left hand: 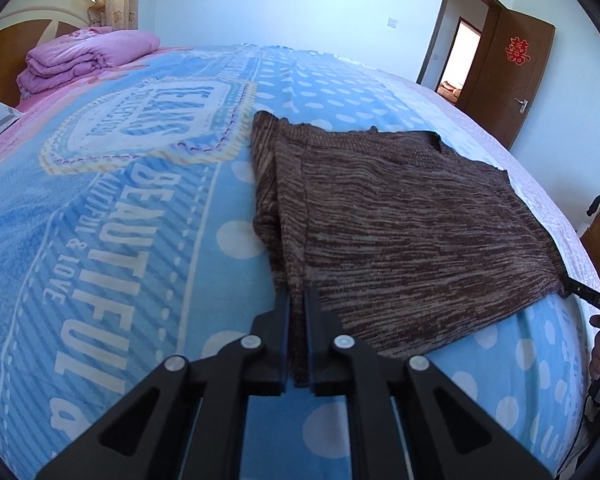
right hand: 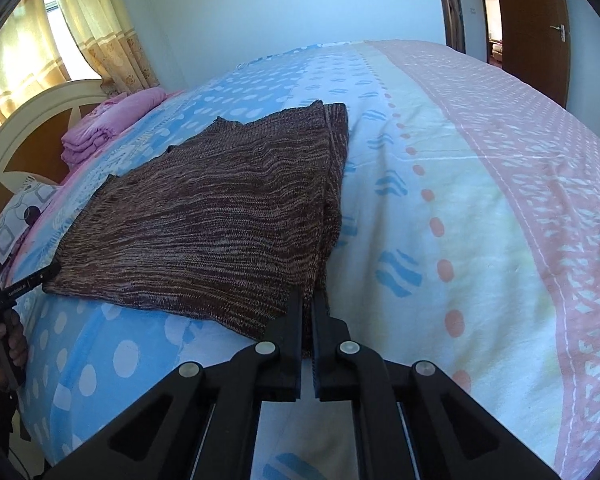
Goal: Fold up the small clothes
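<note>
One bed [left hand: 120,240] under a blue polka-dot printed cover, largest item; on it lies the brown marled knit garment [left hand: 400,216], partly folded, near my edge; folded pink quilt [left hand: 84,56] by the headboard; brown wooden door [left hand: 516,76] ajar beyond. My left gripper [left hand: 298,300] is clamped on the garment's near left corner; my right gripper [right hand: 307,300] is clamped on the near right corner. Risk, I judge: uneven lifting would skew the fold; loose knit could slip from the jaws.

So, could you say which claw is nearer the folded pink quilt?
Left. The left claw grips the brown garment at the corner toward the quilt; the right claw grips the opposite corner.
</note>
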`<action>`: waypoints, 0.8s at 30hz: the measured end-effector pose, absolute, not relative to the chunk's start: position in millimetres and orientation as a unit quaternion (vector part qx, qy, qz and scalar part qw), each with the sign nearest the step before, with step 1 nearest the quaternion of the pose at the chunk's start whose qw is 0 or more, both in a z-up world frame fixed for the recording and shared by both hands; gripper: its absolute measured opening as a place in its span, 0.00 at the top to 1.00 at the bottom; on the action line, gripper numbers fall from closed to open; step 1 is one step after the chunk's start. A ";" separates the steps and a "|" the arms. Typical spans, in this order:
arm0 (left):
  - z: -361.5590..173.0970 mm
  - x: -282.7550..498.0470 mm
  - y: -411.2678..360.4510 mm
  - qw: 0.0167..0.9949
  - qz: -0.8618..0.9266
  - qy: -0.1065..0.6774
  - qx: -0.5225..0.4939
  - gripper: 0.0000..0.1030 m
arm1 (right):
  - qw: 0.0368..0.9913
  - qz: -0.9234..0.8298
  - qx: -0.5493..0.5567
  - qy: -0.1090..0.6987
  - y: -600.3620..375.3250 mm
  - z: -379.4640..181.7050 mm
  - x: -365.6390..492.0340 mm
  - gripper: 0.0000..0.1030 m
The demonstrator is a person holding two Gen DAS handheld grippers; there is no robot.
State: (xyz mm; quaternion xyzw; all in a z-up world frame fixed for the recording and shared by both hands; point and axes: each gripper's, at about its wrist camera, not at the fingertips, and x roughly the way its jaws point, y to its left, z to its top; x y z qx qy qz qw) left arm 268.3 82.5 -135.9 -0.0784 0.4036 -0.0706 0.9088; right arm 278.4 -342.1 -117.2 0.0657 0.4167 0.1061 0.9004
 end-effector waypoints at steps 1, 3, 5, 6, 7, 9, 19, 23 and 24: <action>-136.0 265.4 83.9 0.909 -0.065 0.404 -0.079 0.84 | 0.903 0.099 0.064 0.412 -342.2 -114.9 275.7 0.94; -136.8 260.5 84.4 0.910 -0.063 0.404 -0.075 0.81 | 0.912 0.086 0.060 0.397 -341.8 -108.4 270.1 0.79; -136.9 256.4 82.4 0.912 -0.066 0.400 -0.064 0.81 | 0.921 0.079 0.052 0.378 -337.7 -99.0 265.7 0.67; -137.2 255.9 81.8 0.912 -0.065 0.399 -0.062 0.81 | 0.924 0.082 0.047 0.370 -333.0 -94.4 264.6 0.67; -137.2 255.9 81.2 0.913 -0.064 0.399 -0.060 0.81 | 0.927 0.089 0.039 0.363 -325.0 -89.4 264.3 0.67; -137.3 256.4 78.6 0.912 -0.059 0.403 -0.050 0.81 | 0.927 0.104 0.023 0.359 -308.1 -84.5 267.3 0.67; -139.5 249.8 72.4 0.916 -0.046 0.397 -0.024 0.81 | 0.896 0.182 -0.056 0.401 -195.4 -118.3 296.3 0.60; -140.6 246.8 66.8 0.918 -0.040 0.395 -0.010 0.81 | 0.898 0.172 -0.079 0.398 -188.1 -118.0 287.7 0.59; -140.5 246.0 66.1 0.918 -0.039 0.394 -0.007 0.81 | 0.897 0.174 -0.077 0.399 -189.8 -118.3 286.2 0.59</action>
